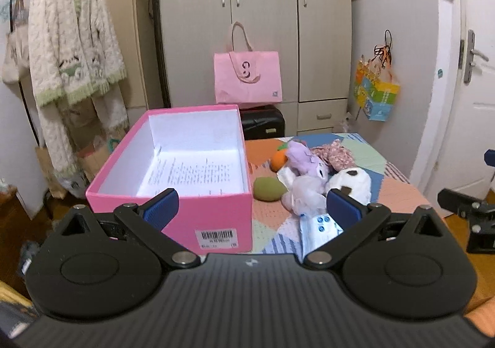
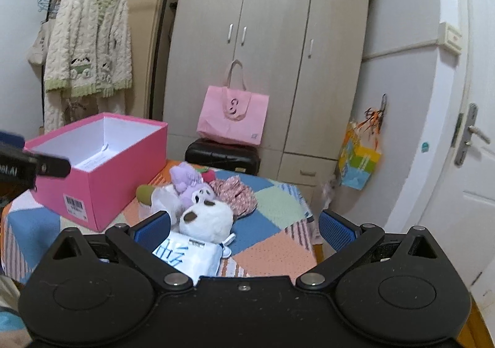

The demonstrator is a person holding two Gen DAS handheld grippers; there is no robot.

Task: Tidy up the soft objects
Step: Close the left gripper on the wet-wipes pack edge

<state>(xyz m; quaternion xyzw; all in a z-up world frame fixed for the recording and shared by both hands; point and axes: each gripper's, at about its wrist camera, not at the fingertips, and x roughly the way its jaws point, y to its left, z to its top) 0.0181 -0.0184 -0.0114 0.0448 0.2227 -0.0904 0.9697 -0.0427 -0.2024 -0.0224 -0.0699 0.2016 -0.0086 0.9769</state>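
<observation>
While the left wrist view looks down into the pink box [image 1: 185, 162], showing printed paper on its floor, the right wrist view hides that floor. Both grippers hover level with jaws spread wide, gripping nothing: left gripper [image 1: 252, 208] before the box, right gripper [image 2: 244, 225] over the soft toys [image 2: 201, 208] piled beside it on the patchwork cover [image 2: 272, 242].
</observation>
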